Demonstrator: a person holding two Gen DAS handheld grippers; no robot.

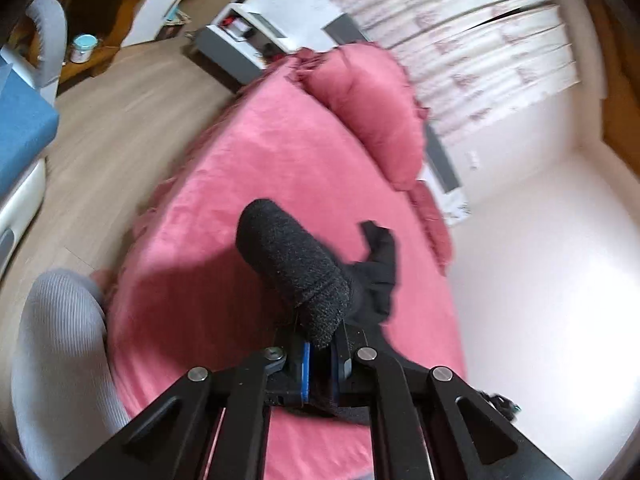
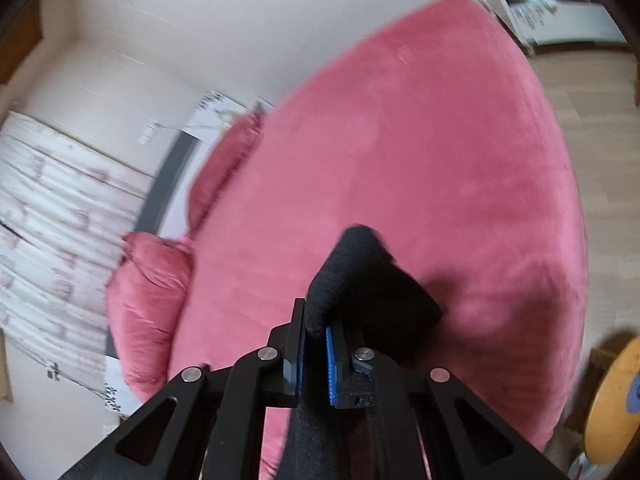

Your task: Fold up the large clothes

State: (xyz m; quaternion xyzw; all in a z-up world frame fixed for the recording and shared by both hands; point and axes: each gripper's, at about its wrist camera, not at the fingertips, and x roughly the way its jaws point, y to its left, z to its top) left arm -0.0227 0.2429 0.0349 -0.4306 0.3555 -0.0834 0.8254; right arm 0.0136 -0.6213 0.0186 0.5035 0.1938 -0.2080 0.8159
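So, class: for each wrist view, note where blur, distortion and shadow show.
Left wrist view: curtain and floor streak with motion blur, fisheye bends the pink bed, and a shadow falls beside the black garment. Right wrist view: curtain smeared, bed soft and bulging, shadow right of the garment.
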